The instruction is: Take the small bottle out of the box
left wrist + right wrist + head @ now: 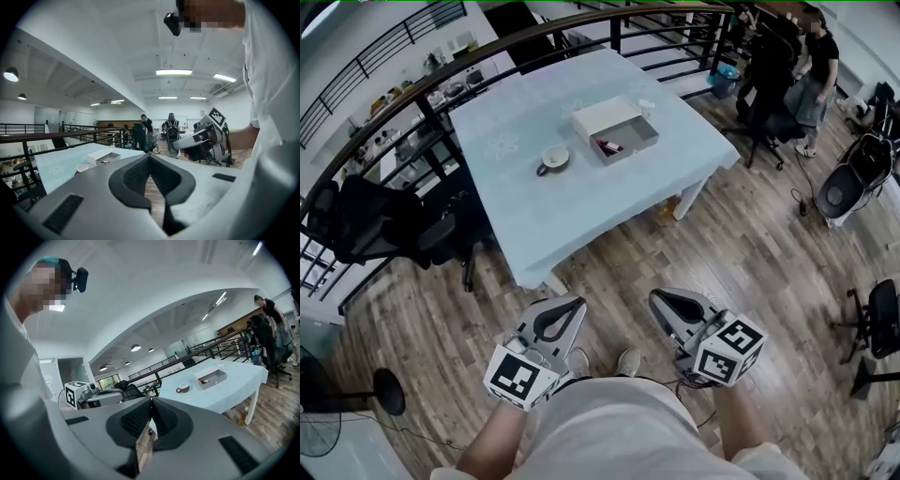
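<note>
Grey left tool (566,309): jaws closed together, ribbed pads meeting, nothing between them; held low over the floor (750,253).
Grey right tool (667,304): jaws likewise pressed together and empty; held beside the left tool with a gap between the two, tips pointing toward the bench (581,211).
Floor: wooden boards under both tools.
Bench: draped in a pale blue cloth, ahead of the tools and well apart from them, set against a dark railing (534,37).
Box (630,142): white, open, on the far right part of the bench; its lid (605,117) lies touching it on the far side.
Small bottle (610,146): dark red, lying inside the box near its left end; too small to tell more.
Cup (553,157): white, standing on the bench left of the box, apart from it.
Chair (380,225): black, left of the bench.
People (814,66): standing beyond the bench's far right corner.
</note>
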`<state>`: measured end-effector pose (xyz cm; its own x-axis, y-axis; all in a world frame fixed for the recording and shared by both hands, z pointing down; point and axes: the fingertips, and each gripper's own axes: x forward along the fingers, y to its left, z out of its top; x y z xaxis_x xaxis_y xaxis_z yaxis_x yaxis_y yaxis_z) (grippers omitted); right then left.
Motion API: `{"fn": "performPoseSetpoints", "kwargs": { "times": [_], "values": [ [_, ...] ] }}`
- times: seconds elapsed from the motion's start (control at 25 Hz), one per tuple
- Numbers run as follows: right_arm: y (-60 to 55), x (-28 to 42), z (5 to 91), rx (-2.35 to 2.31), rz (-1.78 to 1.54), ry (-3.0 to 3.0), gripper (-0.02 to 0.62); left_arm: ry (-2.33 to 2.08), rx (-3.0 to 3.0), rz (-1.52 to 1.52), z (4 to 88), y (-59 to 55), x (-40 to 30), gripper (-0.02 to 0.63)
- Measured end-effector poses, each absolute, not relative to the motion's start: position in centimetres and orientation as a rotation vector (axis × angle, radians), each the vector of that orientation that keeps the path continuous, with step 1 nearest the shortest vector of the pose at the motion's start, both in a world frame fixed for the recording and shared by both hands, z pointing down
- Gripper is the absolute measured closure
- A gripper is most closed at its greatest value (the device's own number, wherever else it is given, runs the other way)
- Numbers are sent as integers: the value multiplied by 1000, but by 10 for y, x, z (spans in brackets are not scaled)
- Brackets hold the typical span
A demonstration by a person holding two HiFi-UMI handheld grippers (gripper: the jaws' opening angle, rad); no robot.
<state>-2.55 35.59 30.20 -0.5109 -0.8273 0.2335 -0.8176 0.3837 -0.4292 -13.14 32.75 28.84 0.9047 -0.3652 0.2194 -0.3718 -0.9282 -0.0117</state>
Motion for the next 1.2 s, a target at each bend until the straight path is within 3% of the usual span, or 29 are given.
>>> {"fn": "performPoseSetpoints", "kwargs": {
  "times": [1.2],
  "values": [
    [364,45,316,-1569,-820,2586,572,-596,3035,346,293,332,-66,586]
  ]
}}
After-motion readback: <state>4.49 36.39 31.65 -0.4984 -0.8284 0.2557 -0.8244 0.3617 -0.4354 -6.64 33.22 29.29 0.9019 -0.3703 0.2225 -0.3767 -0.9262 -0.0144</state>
